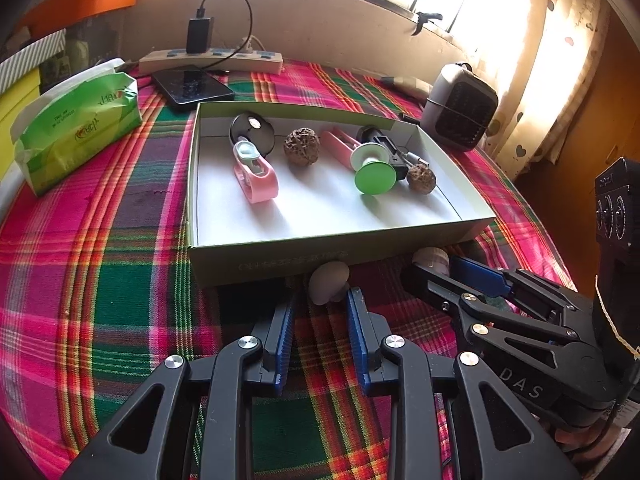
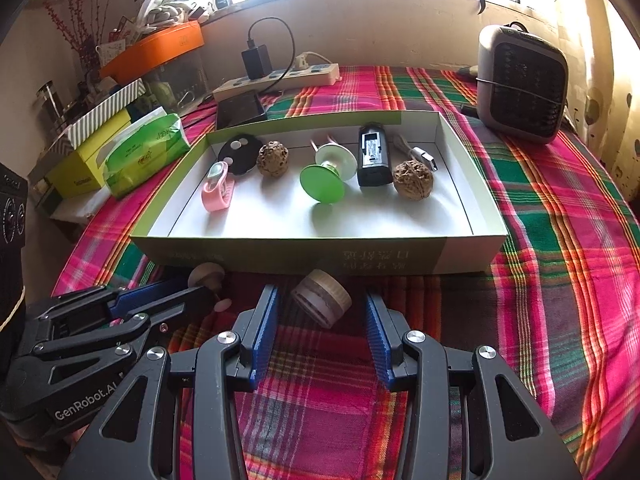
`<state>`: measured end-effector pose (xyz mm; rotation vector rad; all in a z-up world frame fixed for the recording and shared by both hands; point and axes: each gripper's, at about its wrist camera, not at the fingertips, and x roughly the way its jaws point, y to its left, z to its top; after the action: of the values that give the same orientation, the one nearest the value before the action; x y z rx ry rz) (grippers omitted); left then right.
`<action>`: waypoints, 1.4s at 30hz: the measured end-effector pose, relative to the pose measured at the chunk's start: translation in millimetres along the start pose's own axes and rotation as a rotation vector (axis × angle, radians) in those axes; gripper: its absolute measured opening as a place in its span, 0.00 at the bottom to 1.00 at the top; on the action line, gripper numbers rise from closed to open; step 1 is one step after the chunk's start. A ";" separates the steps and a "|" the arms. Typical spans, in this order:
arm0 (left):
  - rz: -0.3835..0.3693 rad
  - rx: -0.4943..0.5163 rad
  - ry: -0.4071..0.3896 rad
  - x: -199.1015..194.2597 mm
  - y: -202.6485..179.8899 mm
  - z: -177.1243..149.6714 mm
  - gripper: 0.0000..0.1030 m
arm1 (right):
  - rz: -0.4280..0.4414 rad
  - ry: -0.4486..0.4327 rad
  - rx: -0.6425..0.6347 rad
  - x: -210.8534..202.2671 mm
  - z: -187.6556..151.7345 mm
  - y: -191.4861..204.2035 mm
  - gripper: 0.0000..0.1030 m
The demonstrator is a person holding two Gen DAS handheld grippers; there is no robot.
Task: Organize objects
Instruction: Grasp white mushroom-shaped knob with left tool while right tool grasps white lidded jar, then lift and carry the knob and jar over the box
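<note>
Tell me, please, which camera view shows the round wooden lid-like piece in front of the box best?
The right wrist view: the round wooden piece lies unobstructed between the tool's fingers, showing its layered rim. In the left wrist view only its pale top peeks out behind the right tool.

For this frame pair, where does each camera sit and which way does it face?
Left wrist: on the left gripper, looking down-forward at the mushroom-shaped piece and the box; the right gripper shows at right.
Right wrist: on the right gripper, facing the wooden cap and box; the left gripper shows at left.
Shared: box, green suction cup, both walnuts, heater, power strip.
</note>
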<state>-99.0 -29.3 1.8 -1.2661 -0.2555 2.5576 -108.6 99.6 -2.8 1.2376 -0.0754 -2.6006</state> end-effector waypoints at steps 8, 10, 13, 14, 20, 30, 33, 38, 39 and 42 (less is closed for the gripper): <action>0.002 0.003 0.001 0.3 -0.7 0.8 0.24 | -0.008 -0.003 0.012 2.5 1.2 -0.3 0.42; 0.001 0.003 0.001 0.7 -0.7 0.8 0.24 | -0.011 -0.006 0.012 2.4 1.0 0.3 0.42; 0.003 0.001 0.002 1.0 -1.1 1.1 0.25 | -0.007 -0.010 0.020 2.2 0.6 -1.6 0.37; 0.005 0.002 0.002 1.3 -1.4 1.4 0.26 | -0.007 -0.008 0.022 2.7 0.5 -1.9 0.36; 0.023 0.003 0.001 3.9 -4.9 4.1 0.26 | -0.007 -0.006 0.017 2.4 0.3 -1.0 0.31; 0.045 0.024 -0.009 2.3 -9.4 5.1 0.19 | -0.006 -0.008 0.024 1.3 -0.6 -2.3 0.31; 0.048 0.021 -0.011 1.7 -9.3 4.9 0.19 | -0.004 -0.008 0.025 0.3 -1.6 -2.6 0.31; 0.054 0.022 -0.015 -0.8 -9.2 4.8 0.19 | -0.002 -0.009 0.025 -0.8 -1.6 -2.7 0.31; 0.055 0.024 -0.016 -0.3 -10.3 5.2 0.19 | -0.001 -0.010 0.024 -1.2 -1.5 -2.5 0.31; 0.055 0.024 -0.015 -0.2 -10.4 5.2 0.19 | 0.000 -0.012 0.021 -1.9 -1.8 -1.6 0.31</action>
<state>-101.3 -19.7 8.0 -1.2633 -0.1957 2.6087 -106.4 101.7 -2.7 1.2289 -0.1049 -2.6137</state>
